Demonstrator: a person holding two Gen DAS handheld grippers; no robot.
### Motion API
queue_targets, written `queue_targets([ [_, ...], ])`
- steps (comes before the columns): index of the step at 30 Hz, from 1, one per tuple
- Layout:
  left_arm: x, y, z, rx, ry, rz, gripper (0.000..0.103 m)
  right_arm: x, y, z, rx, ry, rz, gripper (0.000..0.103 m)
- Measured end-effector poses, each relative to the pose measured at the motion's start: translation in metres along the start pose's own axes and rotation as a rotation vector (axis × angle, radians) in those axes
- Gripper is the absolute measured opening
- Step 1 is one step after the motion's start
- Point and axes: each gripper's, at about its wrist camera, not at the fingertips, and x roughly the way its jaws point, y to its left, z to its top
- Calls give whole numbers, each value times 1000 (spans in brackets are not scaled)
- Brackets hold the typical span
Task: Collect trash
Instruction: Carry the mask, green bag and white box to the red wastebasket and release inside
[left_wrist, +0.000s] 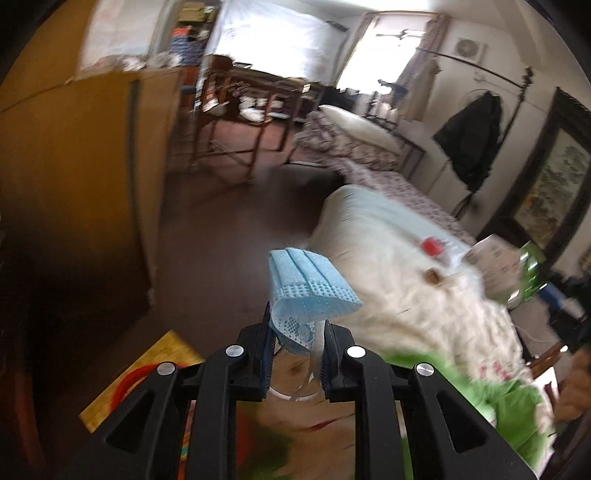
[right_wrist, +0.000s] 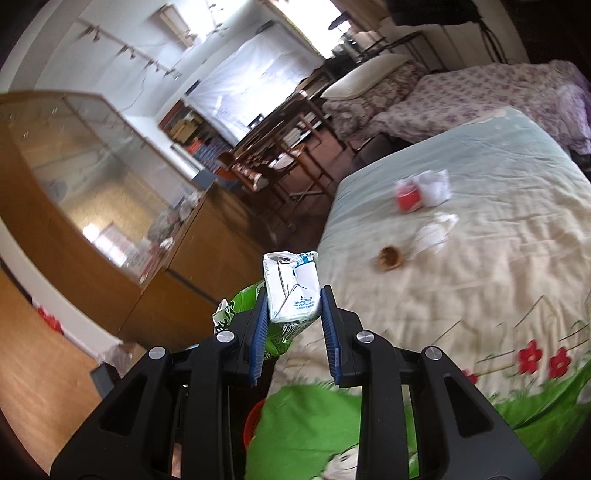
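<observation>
Left gripper (left_wrist: 297, 325) clamps blue mask (left_wrist: 308, 286); right gripper (right_wrist: 293, 314) pinches white carton (right_wrist: 291, 288).

Both wrist views over bed (right_wrist: 480, 155)

Bare floor (left_wrist: 229, 229) between cabinet (left_wrist: 74, 166) and bed (left_wrist: 388, 266).

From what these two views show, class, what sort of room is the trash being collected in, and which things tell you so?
Most likely a lived-in bedroom: a bed under a pale quilt with green and red flower print, a second bed with a white pillow, and a dark coat hanging on the wall.
</observation>
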Motion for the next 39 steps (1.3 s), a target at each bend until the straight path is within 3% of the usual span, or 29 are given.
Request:
queue_targets([
  [5,0,60,-29,-62,52,93,23,19,36,-21,-69,65,21,29],
  [7,1,81,-41,-84,76,108,32,32,52,-34,-101,102,28,29],
  [9,1,101,-53,-113,93,134,47,47,67,-46,-130,149,34,29],
  [12,-2,123,-68,-130,112,163,60,70,87,-66,-173,218,37,29],
  [18,-22,167,-89,-181,105,252,71,112,117,-105,-255,332,23,29],
  [24,-37,198,-97,-219,81,321,75,147,140,-138,-339,408,-5,29],
  [30,-36,214,-101,-264,81,329,76,184,160,-163,-400,498,-5,35],
  [32,-34,215,-101,-265,82,334,76,186,159,-167,-402,502,1,44],
  [39,-35,210,-102,-255,84,323,76,179,158,-167,-398,475,11,44],
])
